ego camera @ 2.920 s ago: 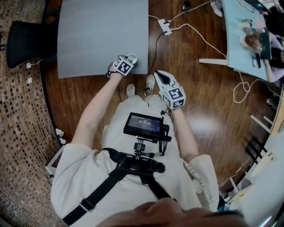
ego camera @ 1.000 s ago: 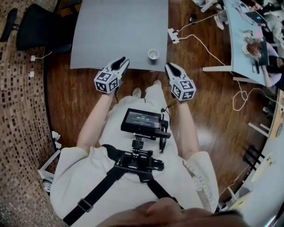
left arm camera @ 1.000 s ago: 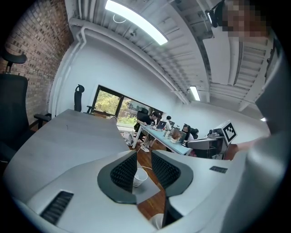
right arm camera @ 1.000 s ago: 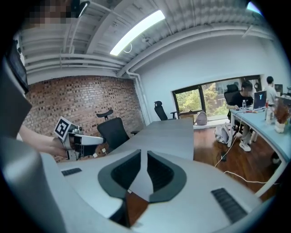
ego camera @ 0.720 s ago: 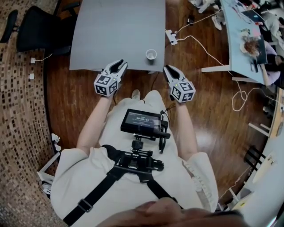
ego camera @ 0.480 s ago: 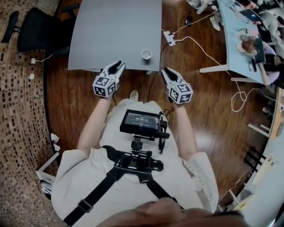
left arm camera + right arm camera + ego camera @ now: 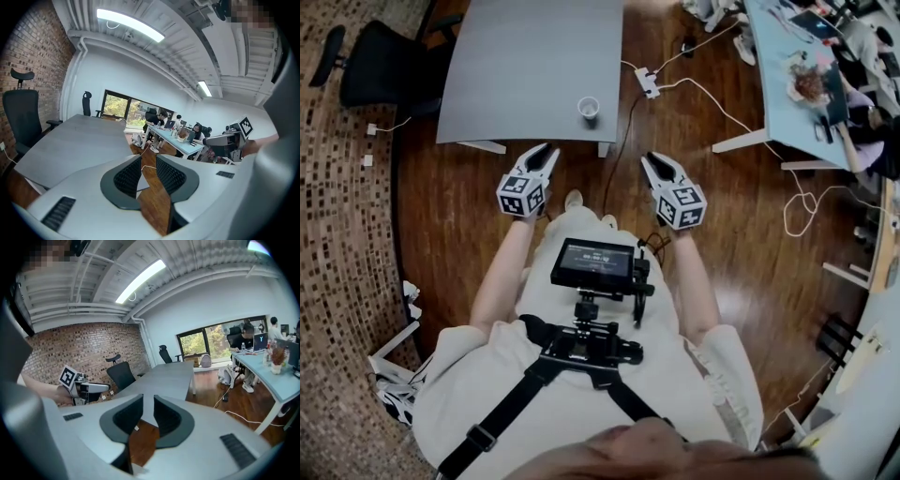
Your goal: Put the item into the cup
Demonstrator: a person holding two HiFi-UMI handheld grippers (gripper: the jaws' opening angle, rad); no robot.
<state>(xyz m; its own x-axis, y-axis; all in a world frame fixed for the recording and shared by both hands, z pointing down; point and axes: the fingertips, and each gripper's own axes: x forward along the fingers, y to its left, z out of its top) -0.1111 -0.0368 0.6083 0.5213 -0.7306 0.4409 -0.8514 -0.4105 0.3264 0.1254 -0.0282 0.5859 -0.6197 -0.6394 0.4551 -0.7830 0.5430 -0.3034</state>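
A small white cup (image 7: 588, 108) stands upright near the front edge of the grey table (image 7: 525, 56); what it holds is too small to make out. My left gripper (image 7: 540, 156) hangs over the wooden floor just short of the table, below and left of the cup. Its jaws stand apart with nothing between them (image 7: 149, 176). My right gripper (image 7: 659, 170) is level with it on the other side, also over the floor. It is open and empty (image 7: 147, 414). In the right gripper view the left gripper (image 7: 79, 386) shows at the left.
A black office chair (image 7: 366, 70) stands at the table's left end. A power strip (image 7: 648, 81) and white cables lie on the floor beyond the right gripper. A pale blue desk (image 7: 787, 66) with people at it is far right. A screen (image 7: 594, 265) hangs on my chest rig.
The left gripper, at the cup 2.9 s ago, has come away from it. Over the last second both grippers have drawn back from the table edge, and the cup stays put.
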